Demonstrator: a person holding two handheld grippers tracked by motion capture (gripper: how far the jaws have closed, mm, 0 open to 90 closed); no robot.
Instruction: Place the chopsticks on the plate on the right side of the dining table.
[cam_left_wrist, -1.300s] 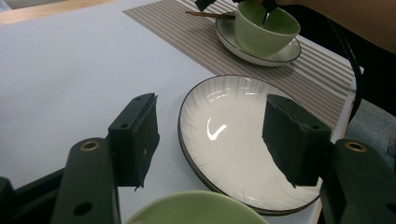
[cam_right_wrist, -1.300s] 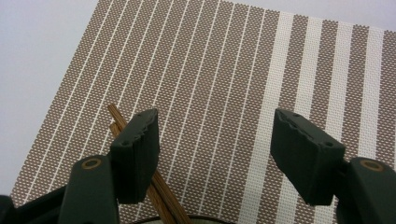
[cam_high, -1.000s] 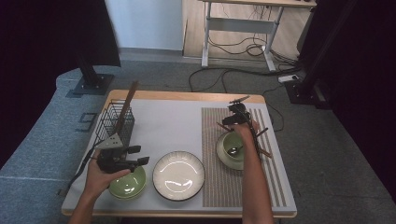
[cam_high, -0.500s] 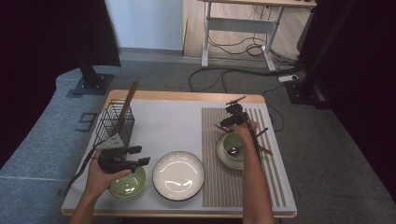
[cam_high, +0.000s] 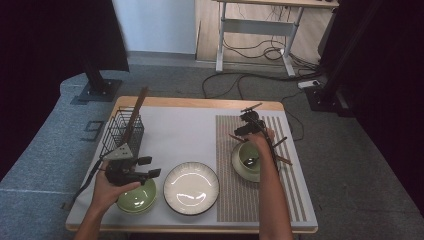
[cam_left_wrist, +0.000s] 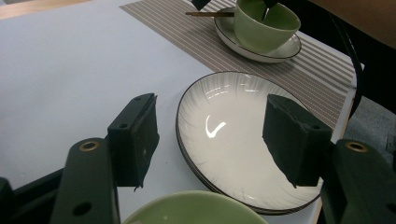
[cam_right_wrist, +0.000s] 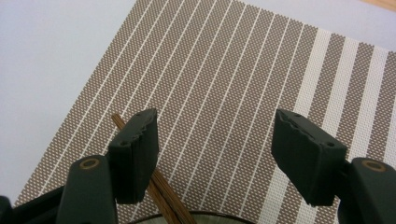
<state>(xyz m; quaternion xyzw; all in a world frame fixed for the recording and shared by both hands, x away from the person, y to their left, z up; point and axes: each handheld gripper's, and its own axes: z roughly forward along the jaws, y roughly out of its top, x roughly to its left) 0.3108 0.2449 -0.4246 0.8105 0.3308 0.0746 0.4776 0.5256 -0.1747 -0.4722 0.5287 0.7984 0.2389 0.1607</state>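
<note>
Slim wooden chopsticks (cam_right_wrist: 161, 198) cross the woven striped mat (cam_right_wrist: 243, 93); both tools released.

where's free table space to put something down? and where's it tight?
Biggest bare patch: the white surface between the wire basket and the striped placemat, behind the white plate. The placemat's near end is also free. Crowded: the front left, green bowl beside the plate; and around the cup on its saucer with chopsticks.
</note>
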